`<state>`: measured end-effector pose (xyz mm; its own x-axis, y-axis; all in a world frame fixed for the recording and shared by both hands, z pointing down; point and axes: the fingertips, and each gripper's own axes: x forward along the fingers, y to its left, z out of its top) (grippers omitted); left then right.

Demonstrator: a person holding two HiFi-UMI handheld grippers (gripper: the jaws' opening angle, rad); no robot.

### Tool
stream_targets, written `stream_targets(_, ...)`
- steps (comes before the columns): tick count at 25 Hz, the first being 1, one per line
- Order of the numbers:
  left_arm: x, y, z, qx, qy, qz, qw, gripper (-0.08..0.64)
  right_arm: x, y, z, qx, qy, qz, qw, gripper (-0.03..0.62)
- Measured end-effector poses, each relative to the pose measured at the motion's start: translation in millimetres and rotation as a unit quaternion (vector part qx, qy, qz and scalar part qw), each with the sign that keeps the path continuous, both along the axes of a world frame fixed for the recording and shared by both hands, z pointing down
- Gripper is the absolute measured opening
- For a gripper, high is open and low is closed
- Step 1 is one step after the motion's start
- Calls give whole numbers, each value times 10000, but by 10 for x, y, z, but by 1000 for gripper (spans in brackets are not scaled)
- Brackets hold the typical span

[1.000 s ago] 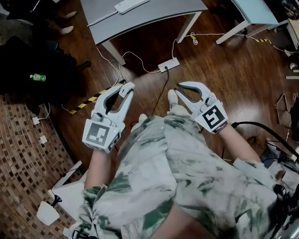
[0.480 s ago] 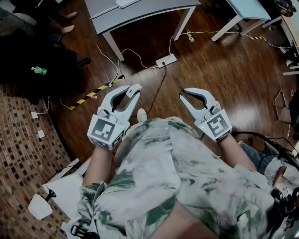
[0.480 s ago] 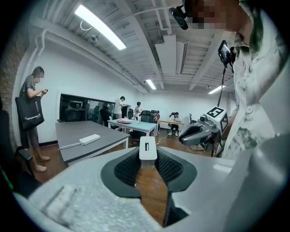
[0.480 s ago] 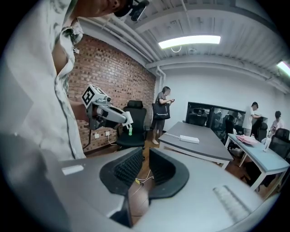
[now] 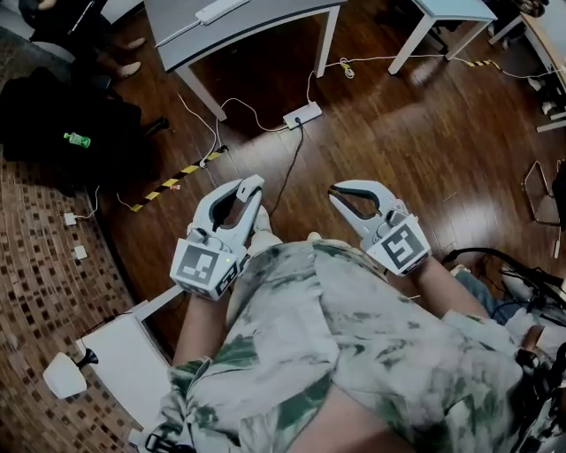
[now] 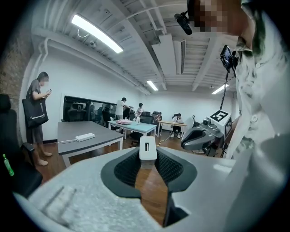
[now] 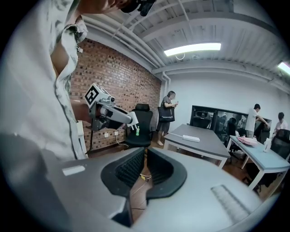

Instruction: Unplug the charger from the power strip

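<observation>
A white power strip (image 5: 303,114) lies on the wooden floor in front of a grey table (image 5: 265,25). A dark plug (image 5: 298,124) sits in it, and its black cable (image 5: 286,168) runs back toward me. My left gripper (image 5: 255,183) and right gripper (image 5: 333,189) hover in front of my body, well short of the strip, both shut on nothing. In the left gripper view the left gripper (image 6: 147,154) points over the floor toward the grey table (image 6: 86,136). The right gripper (image 7: 145,156) has its pads nearly touching.
A second white power strip (image 5: 221,11) rests on the grey table. White cords (image 5: 243,106) trail over the floor, beside yellow-black tape (image 5: 172,183). A green bottle (image 5: 75,139) is at the left and a white chair base (image 5: 115,354) at the lower left. A person (image 6: 38,118) stands by the table.
The floor power strip has slid up and a little left in the head view. Both grippers have stayed shut in front of my body, the right one a bit further left.
</observation>
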<state>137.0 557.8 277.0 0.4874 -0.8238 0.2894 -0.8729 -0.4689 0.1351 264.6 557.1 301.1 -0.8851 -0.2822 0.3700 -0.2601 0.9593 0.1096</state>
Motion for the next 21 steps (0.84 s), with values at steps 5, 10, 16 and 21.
stream_targets(5,301,233,-47,36,-49,26,10000,106,231,191,-3,-20,-77,-48,10000,26)
stream_targets(10,388,364,-49,50,-57,54,10000,107,237,304,-21,57,-132,-141,9998,23)
stream_targets(16,574,477,-114,40,-91,87,9999,106,379,468,-74,-15,-171,-157,9997,21)
stream_targets(21,835,309,-175,156,-125,338,9992,106,650,358,-127,181,-120,-24,9998,21)
